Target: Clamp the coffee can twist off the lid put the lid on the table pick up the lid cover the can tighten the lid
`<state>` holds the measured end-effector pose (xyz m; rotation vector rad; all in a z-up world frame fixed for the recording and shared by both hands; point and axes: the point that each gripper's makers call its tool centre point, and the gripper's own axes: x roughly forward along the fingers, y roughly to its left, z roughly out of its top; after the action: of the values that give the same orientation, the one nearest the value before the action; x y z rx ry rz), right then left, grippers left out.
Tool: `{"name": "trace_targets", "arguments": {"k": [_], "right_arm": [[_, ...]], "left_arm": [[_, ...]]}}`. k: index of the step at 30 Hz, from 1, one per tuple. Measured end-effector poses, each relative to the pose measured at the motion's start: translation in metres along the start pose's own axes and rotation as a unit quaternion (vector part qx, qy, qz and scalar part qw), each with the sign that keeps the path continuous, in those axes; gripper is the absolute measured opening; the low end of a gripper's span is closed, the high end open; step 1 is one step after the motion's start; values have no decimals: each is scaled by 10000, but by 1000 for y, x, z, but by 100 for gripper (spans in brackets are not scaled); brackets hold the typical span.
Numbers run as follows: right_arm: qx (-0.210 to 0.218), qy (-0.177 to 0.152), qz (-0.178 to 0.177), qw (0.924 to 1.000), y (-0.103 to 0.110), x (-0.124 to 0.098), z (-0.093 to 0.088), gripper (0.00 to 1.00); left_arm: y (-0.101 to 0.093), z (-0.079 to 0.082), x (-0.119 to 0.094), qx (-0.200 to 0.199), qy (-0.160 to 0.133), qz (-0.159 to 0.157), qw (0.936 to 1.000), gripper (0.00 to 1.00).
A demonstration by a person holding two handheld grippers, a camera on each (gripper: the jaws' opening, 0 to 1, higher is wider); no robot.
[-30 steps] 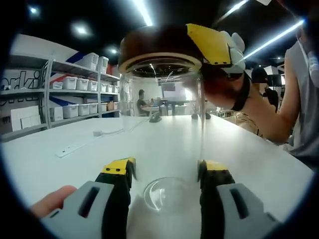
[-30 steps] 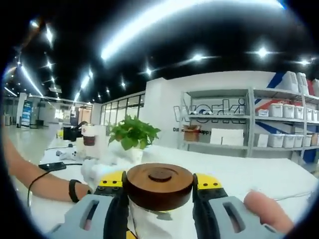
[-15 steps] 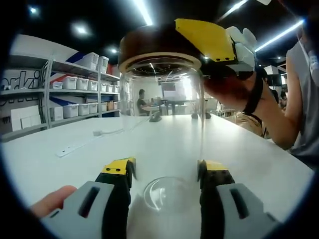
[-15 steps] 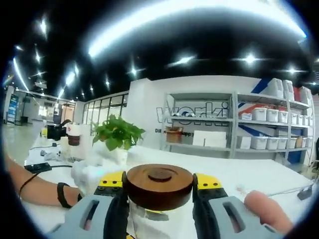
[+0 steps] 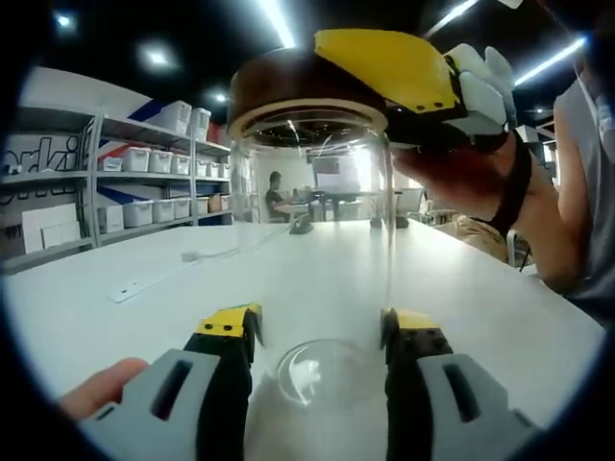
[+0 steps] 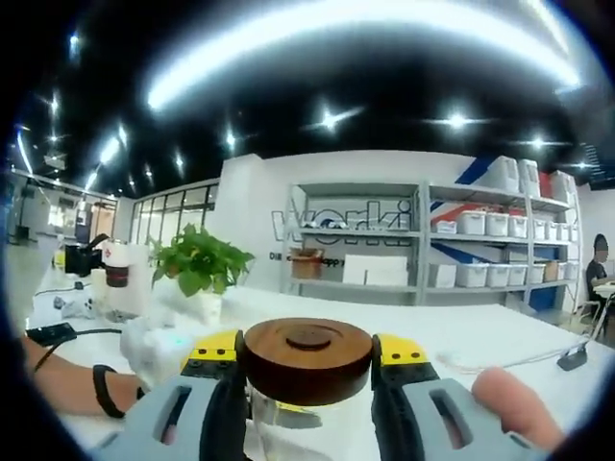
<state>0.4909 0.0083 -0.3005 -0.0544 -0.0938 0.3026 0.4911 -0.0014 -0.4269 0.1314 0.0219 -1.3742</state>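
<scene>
The coffee can (image 5: 312, 259) is a clear glass jar standing upright on the white table (image 5: 144, 317), well in from its edges. Its round base sits between the yellow-tipped jaws of the left gripper (image 5: 319, 331). Both jaws press against the glass low on the body, one on each side, clamping the can.

The lid (image 5: 288, 86) is dark brown wood and sits on the mouth of the can. In the left gripper view the right gripper (image 5: 404, 77) reaches in from the upper right, its yellow jaw plate lying against the side of the lid. The hand (image 5: 461, 178) that carries it wears a dark wristband.

In the right gripper view the lid (image 6: 307, 357) is seen from above and to one side, with a shallow round recess at its centre. The right gripper (image 6: 307, 351) has one yellow-tipped jaw touching each side of the lid, so the jaws are closed on it. The glass of the can (image 6: 279, 427) shows directly under the lid.

Behind the can, a white power strip (image 5: 144, 285) lies toward the far left part of the table. A potted plant (image 6: 197, 274) stands on the table in the right gripper view, and shelving with white bins (image 6: 480, 254) lines the wall beyond.
</scene>
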Motion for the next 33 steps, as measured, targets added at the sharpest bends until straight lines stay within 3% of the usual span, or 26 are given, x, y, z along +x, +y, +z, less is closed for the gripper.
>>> {"name": "trace_targets", "arguments": {"k": [15,19,22,26,28,29,31,33], "right_arm": [[-74,82,-24,9999,-2,0,1,47],[-295,-48,-32,9995,-5,-2,5,55],[-194,-26,172,9997,-6,-6,1,59],[-375,-222,684,9967,-4,-16,-2,60],[-249,-134,1176,9927,-4,-21,-10,60],[-143,-40,1261,9919,-9,-22,-13,59],[-177,-152,1660,9858,-12,-24,-10,55],[129,-139,2047,9786,-15,-23,-8,53]], "left_arm": [[0,0,0,19,17,9,10000,44],[0,-1,0,16,22,10,10000,44],[-1,-1,0,19,20,2,10000,44],[-1,-1,0,21,25,10,10000,44],[-1,-1,0,24,29,13,10000,44],[-1,-1,0,19,30,5,10000,44],[-1,-1,0,18,31,-1,10000,44],[-1,-2,-1,24,34,8,10000,44]]}}
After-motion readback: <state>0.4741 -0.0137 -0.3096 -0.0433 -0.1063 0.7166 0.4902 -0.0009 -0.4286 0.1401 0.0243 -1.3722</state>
